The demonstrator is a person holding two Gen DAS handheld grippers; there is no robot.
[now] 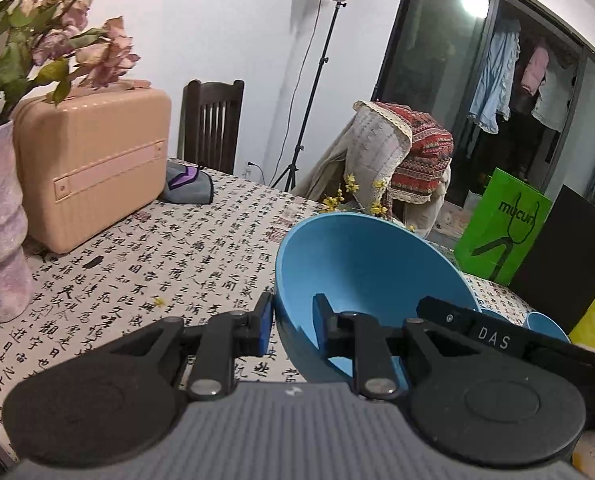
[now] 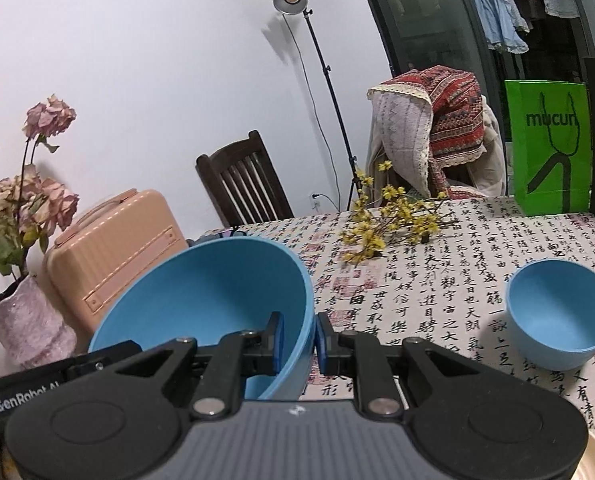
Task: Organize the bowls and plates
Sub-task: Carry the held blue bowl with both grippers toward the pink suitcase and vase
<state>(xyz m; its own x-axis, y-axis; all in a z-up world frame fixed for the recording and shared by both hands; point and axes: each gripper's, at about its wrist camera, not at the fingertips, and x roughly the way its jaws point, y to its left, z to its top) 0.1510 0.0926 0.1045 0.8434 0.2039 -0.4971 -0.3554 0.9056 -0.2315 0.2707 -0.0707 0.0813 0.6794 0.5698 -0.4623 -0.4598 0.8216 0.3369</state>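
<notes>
We held the large blue bowl (image 1: 361,280) between both tools, tilted above the tabletop (image 2: 437,280). The left tool (image 1: 293,326) pinched its left rim, the right tool (image 2: 299,340) its right rim. The small blue bowl (image 2: 561,312) sat just right of the right tool, nearer that hand.

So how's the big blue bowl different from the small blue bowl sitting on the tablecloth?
The big blue bowl is much wider and tilted; the small blue bowl is narrower and upright. The big bowl is pinched at opposite rims by the left tool and the right tool, while the small bowl stands free on the tablecloth. Both are empty.
</notes>
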